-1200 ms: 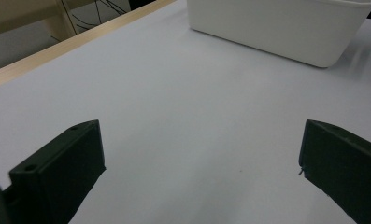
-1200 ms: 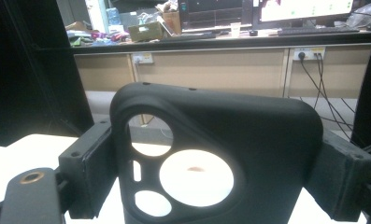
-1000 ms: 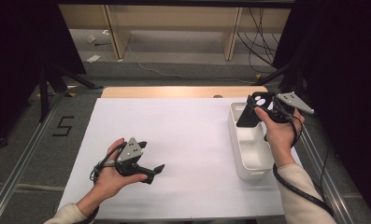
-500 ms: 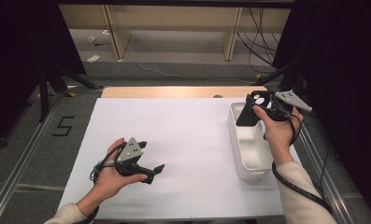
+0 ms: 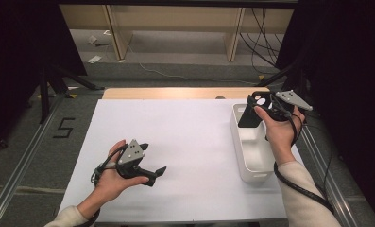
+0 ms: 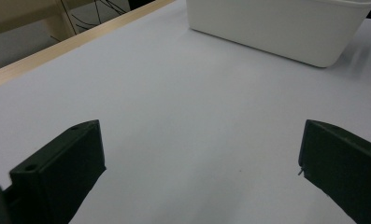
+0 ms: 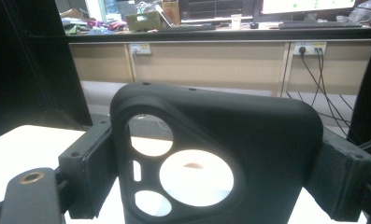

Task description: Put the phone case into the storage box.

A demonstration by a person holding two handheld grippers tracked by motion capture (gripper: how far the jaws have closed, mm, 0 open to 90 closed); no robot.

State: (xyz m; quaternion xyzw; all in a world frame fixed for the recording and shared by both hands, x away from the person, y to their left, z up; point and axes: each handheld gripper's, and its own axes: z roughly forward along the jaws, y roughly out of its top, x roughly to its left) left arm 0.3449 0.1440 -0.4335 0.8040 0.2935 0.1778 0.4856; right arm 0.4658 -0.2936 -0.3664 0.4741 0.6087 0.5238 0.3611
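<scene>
Two tools were held at the white worktop (image 5: 190,142). The right tool (image 5: 257,109) was clenched on a black, soft-looking phone case with round camera cut-outs (image 5: 253,111), the flat pads pressed against its two side edges, as was seen in the right gripper view (image 7: 220,158). The case was held upright in the air above the far end of a white rectangular plastic bin (image 5: 251,151), which stood near the worktop's right edge. The left tool (image 5: 152,158) was held low over the near left part of the worktop, well apart from the bin (image 6: 276,28), its jaws spread wide with nothing between them.
</scene>
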